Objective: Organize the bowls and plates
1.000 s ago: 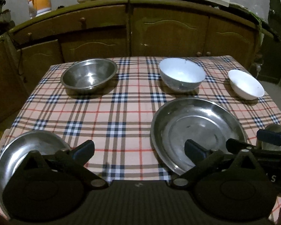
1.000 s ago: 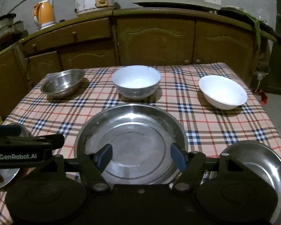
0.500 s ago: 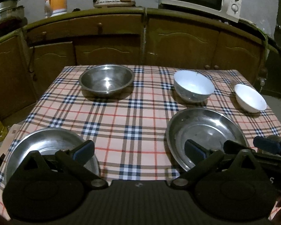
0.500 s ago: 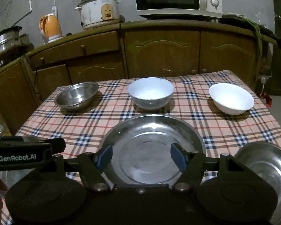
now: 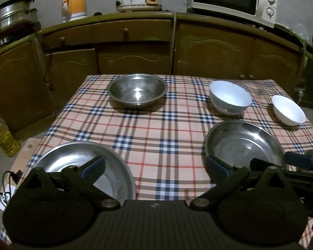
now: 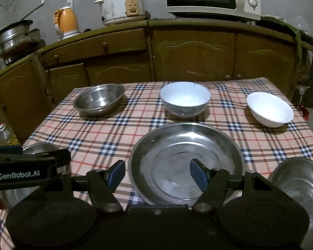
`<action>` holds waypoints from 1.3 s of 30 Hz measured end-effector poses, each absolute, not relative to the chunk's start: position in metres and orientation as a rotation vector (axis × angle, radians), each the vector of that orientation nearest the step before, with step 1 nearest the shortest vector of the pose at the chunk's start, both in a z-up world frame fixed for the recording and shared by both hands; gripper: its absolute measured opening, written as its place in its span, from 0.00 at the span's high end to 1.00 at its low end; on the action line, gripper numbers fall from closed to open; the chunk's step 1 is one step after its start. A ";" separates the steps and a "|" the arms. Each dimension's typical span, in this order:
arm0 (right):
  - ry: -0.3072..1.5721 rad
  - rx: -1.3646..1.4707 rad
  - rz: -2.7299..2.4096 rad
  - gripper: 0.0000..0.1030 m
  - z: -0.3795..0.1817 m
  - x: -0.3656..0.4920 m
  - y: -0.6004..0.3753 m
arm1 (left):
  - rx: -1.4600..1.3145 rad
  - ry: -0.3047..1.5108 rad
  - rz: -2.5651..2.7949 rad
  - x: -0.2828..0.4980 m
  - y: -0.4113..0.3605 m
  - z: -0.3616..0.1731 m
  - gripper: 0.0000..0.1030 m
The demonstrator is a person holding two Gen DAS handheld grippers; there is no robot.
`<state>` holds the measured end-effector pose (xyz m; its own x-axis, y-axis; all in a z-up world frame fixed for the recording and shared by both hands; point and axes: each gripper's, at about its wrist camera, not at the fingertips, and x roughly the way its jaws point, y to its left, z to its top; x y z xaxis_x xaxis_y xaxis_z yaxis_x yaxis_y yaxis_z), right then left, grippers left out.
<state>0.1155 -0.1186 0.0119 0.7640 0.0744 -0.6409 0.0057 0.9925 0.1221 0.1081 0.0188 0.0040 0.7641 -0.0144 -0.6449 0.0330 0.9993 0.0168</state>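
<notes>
So the desk point(image 6: 119, 129) under the checked cloth has six pieces on it, all empty as far as I can see. Far row: a steel bowl point(image 6: 99, 100) on the left, a big white bowl point(image 6: 185, 102) in the middle, a small white bowl point(image 6: 269, 109) on the right. Near row: a big steel plate point(image 6: 186, 162) in the middle, a smaller steel plate point(image 5: 83, 166) at the near left corner, and another steel plate point(image 6: 300, 185) at the near right corner.

The left gripper point(image 5: 154, 166) is spread wide with nothing in it, hovering between the left plate and the big plate. The right gripper point(image 6: 157, 174) is also wide and empty, sitting above the near rim of the big plate.

Handling guess: the steel stuff looks thin, light, stiff and pretty slick, so I'd pinch a rim edge rather than try to span anything. The plates have low sloped rims, so the near lip is the only real hold. The white bowls look like ceramic or enamel, heavier and chippable, so grab the wall at the rim and set them down gently when nesting.
</notes>
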 end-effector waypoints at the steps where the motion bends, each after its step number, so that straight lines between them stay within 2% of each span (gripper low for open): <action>1: 0.699 0.120 0.044 0.21 0.012 0.115 -0.117 | 0.025 0.699 -0.023 0.107 0.021 0.004 0.00; 39: 0.735 0.047 0.222 0.21 0.009 0.122 -0.037 | -0.026 0.666 0.092 0.085 0.091 0.007 0.00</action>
